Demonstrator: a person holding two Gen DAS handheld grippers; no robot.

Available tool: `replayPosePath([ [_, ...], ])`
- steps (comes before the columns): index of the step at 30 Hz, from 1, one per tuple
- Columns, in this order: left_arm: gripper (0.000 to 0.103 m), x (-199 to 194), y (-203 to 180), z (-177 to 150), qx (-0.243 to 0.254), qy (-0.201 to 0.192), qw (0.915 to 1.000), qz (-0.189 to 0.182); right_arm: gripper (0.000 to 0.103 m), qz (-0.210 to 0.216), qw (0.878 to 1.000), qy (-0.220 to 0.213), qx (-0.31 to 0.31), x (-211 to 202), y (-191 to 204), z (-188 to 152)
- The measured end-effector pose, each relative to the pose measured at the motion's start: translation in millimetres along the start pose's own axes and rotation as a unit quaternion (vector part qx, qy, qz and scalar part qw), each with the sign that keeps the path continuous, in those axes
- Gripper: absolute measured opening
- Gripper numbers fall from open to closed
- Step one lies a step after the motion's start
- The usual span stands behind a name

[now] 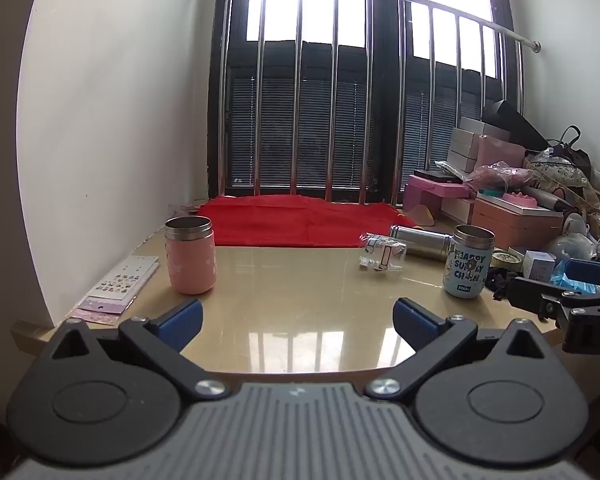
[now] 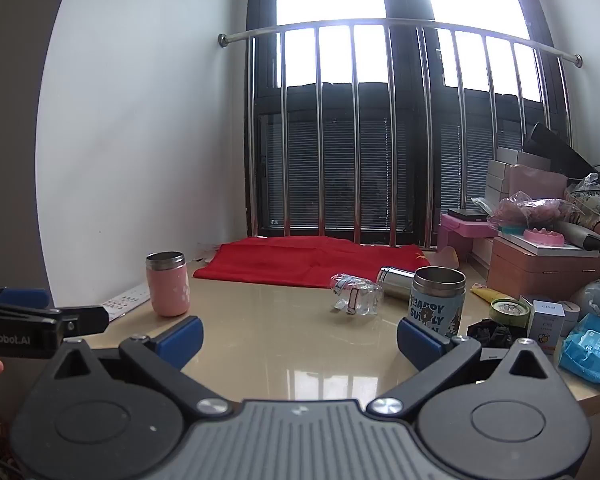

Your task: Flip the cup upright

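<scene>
A pink cup stands upright on the beige table at the left, mouth up; it also shows in the right wrist view. A light blue cup with printed letters stands upright at the right, and in the right wrist view it is just behind the right finger. A clear glass lies on its side mid-table, also in the right wrist view. My left gripper is open and empty above the near table edge. My right gripper is open and empty.
A steel flask lies on its side behind the glass. A red cloth covers the back of the table. Boxes, bags and small items crowd the right side. Sticker sheets lie at the left by the wall.
</scene>
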State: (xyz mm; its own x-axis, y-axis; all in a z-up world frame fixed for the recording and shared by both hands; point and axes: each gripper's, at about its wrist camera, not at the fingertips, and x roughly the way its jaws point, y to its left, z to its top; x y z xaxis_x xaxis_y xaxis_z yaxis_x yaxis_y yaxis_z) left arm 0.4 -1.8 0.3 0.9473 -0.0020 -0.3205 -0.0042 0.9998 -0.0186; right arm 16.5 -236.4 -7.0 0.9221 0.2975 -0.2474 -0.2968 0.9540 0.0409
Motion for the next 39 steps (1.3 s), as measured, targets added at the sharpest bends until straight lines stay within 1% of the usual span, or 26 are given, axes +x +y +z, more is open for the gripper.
replayPosePath([
  [39,0.103,-1.7,5.0,-1.4,-0.002,-0.003,1.0000,-0.006,0.103,0.000,1.000,0.000,0.000,0.9,-0.1,-0.3],
])
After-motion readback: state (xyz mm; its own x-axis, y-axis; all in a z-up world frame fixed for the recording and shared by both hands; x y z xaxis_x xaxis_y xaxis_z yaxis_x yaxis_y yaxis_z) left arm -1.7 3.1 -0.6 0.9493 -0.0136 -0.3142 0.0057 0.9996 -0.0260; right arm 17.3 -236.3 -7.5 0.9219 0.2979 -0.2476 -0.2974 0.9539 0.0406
